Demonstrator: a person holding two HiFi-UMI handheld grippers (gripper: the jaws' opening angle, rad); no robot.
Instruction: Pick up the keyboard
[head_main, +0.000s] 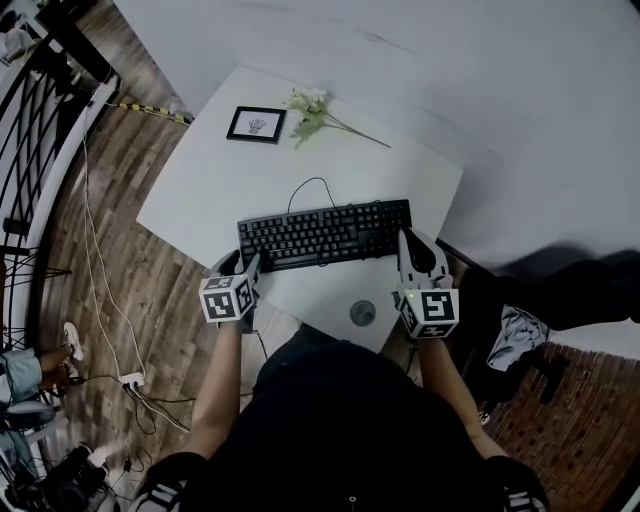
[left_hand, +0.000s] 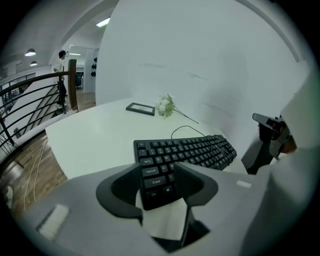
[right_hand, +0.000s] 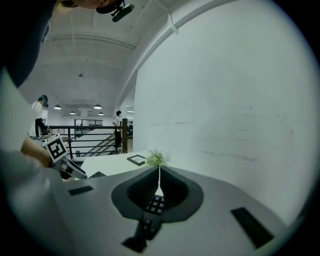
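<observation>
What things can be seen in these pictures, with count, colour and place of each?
keyboard: one, black, near part of the table
table: one, white, centre
picture frame: one, black, far left of the table
flower sprig: one, white and green, beside the frame
round disc: one, grey, near edge of the table
left gripper: one, pale grey, open around the keyboard's left end
right gripper: one, pale grey, shut, at the keyboard's right end

Matt plastic keyboard (head_main: 325, 233), smooth table (head_main: 200, 190)

i see just a few keys of the black plastic keyboard (right_hand: 154, 206), lower centre; print in the small black picture frame (head_main: 256, 124) is unreadable.
</observation>
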